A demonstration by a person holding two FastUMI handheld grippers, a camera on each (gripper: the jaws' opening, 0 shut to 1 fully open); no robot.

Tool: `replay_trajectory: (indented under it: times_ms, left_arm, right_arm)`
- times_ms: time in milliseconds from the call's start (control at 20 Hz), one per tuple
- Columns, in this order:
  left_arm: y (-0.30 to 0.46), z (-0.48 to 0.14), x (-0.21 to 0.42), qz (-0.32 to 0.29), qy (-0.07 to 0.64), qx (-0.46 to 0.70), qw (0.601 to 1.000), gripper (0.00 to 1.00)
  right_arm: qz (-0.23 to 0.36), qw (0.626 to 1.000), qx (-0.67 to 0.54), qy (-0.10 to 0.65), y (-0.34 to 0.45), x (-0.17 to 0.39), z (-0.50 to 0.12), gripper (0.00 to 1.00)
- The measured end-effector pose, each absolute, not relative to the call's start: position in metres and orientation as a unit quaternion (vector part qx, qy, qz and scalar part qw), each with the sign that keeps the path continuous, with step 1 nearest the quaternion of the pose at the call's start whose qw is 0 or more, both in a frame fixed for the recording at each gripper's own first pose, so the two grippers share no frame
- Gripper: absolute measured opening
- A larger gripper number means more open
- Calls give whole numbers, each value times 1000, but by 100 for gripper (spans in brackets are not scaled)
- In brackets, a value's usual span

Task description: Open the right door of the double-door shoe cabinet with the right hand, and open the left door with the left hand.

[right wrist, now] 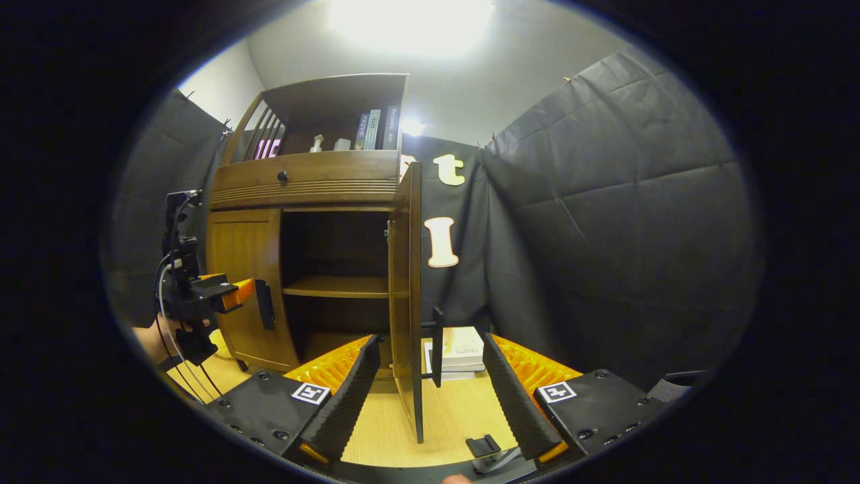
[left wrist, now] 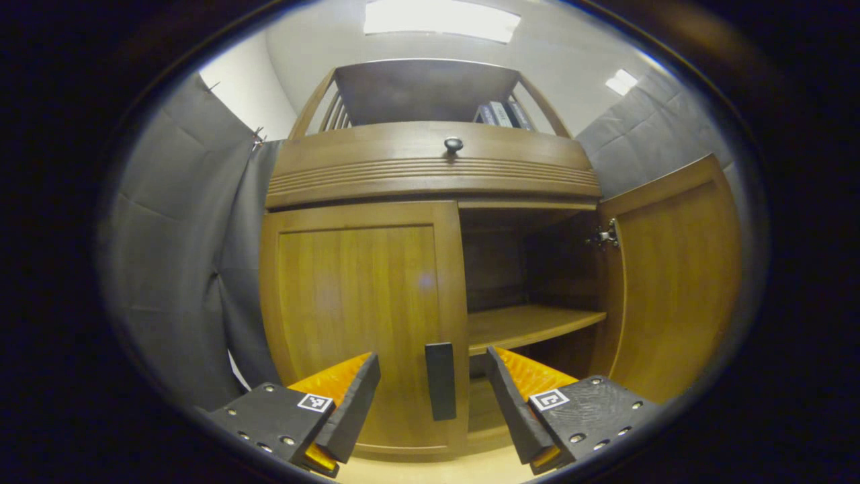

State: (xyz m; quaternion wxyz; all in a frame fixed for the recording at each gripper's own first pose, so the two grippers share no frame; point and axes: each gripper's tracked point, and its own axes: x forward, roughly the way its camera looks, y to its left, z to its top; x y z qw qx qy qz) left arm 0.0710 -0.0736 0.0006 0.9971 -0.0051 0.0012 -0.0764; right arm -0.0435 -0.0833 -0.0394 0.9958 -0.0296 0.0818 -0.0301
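The wooden shoe cabinet (left wrist: 430, 168) fills the left gripper view. Its left door (left wrist: 356, 309) is closed, and a black vertical handle (left wrist: 440, 380) sits at its right edge. My left gripper (left wrist: 431, 366) is open, with the handle between its fingers and not touched. The right door (left wrist: 672, 282) stands swung open, showing a bare inner shelf (left wrist: 531, 323). In the right gripper view that right door (right wrist: 406, 296) is edge-on, its handle (right wrist: 437, 346) between the fingers of my open right gripper (right wrist: 430, 349). The left gripper (right wrist: 208, 296) is seen by the left door's handle (right wrist: 265, 304).
A drawer with a round knob (left wrist: 453, 144) runs above the doors, and books (right wrist: 376, 128) stand on the top shelf. A stack of books (right wrist: 463, 349) lies on the wooden floor (right wrist: 457, 410) behind the open door. Black cloth (right wrist: 605, 235) walls the booth.
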Motion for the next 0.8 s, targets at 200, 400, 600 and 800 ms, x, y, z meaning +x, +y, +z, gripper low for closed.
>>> replay_trajectory:
  times_ms: [200,400,600,800]
  left_arm:
    - [-74,-6,70,-80,17,-5,997,92]
    - [-73,-12,71,-75,39,-10,996,92]
    - [-81,-9,69,-69,45,-9,997,75]
    - [-95,-7,65,-61,41,-13,997,54]
  right_arm:
    - [-38,995,-29,92,-85,-51,-47,96]
    - [-42,994,-29,102,-87,-55,-52,93]
    - [-40,993,-34,108,-88,-59,-54,93]
    - [-36,993,-35,111,-87,-58,-55,93]
